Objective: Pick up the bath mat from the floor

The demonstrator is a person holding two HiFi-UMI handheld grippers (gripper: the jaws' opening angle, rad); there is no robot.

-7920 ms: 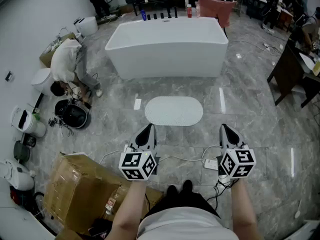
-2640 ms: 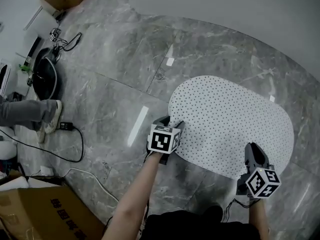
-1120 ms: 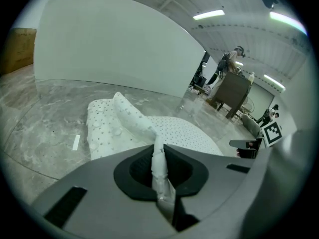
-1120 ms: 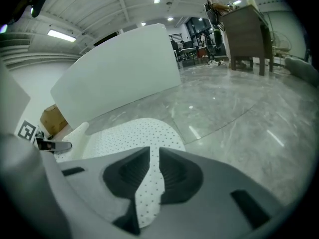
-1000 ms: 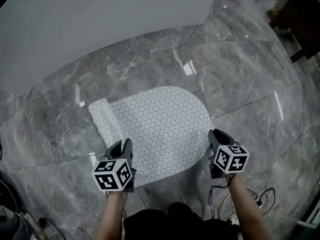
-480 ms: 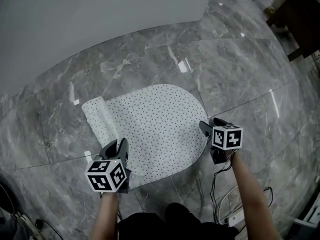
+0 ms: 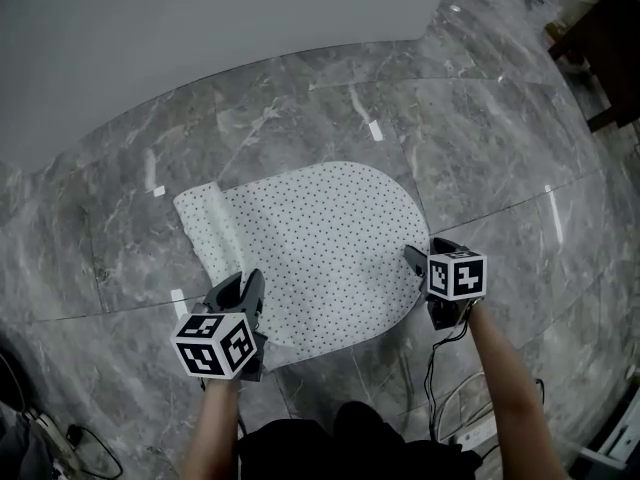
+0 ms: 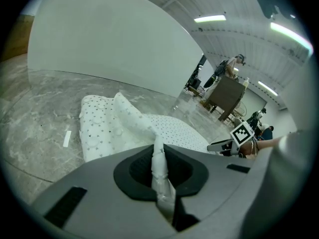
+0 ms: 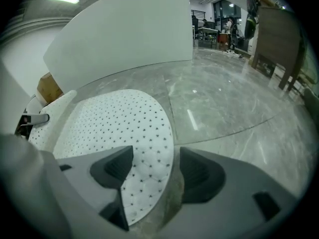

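The white dotted bath mat point(image 7: 320, 243) lies on the grey marble floor, its left end folded over point(image 7: 205, 223). My left gripper point(image 7: 245, 303) is shut on the mat's near left edge; in the left gripper view the pinched fold point(image 8: 159, 166) stands between the jaws and the mat point(image 8: 124, 126) rises from the floor. My right gripper point(image 7: 418, 263) is low at the mat's right edge. Its jaws have just been opening and stand wide point(image 9: 152, 176). The mat's rim point(image 9: 144, 183) lies between them, untouched by the pads.
The white bathtub wall point(image 7: 200, 28) curves behind the mat. Cables point(image 7: 465, 418) trail on the floor at the lower right, more point(image 7: 50, 438) at the lower left. Dark furniture point(image 7: 615, 58) stands at the far right. The person's feet point(image 7: 340, 423) are just below the mat.
The right gripper has sunk to the mat's right edge and turned over it. The left gripper has kept still, holding the mat's lifted left edge.
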